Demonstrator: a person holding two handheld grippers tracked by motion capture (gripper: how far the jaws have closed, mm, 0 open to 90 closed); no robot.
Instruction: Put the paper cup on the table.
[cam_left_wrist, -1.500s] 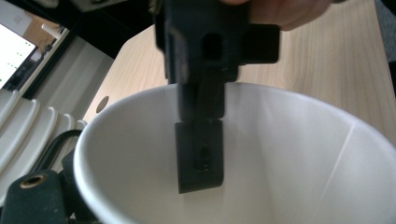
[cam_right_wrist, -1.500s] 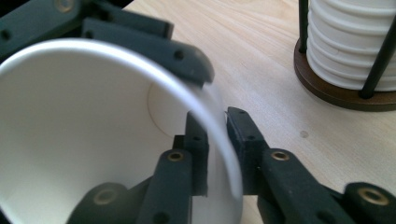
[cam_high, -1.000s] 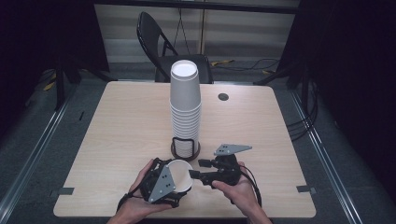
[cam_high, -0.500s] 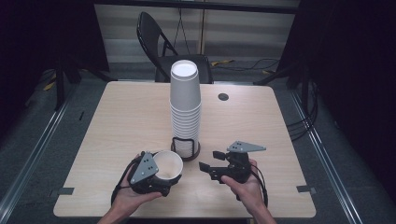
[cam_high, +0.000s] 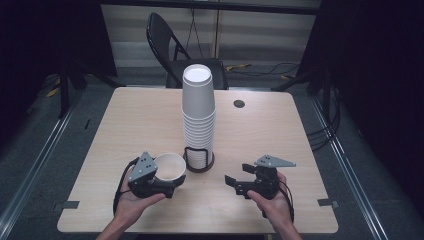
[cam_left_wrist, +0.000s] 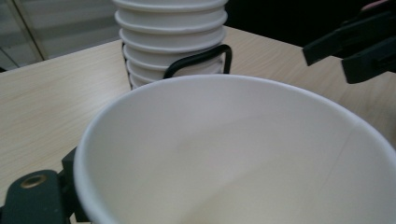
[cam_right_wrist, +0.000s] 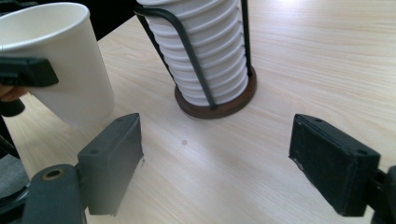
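One white paper cup (cam_high: 169, 167) is gripped upright by the left gripper (cam_high: 150, 181), its jaws clamped on the cup's wall near the table's front left, mouth open and empty inside; the cup's base seems lifted just off the wood, judging from the right gripper view. Just beside it stands one tall stack of white paper cups (cam_high: 198, 115), too tightly nested to count, seated in one black wire holder with a round brown base (cam_high: 199, 161). The right gripper (cam_high: 239, 184) rests low near the front edge, jaws spread wide with bare wood between them, well apart from the holder. The light wooden table (cam_high: 135, 120) has broad open room on both sides and behind the stack; one small dark round disc (cam_high: 239, 103) lies near the far edge. One black folding chair (cam_high: 172, 47) stands beyond. No writing is legible anywhere.
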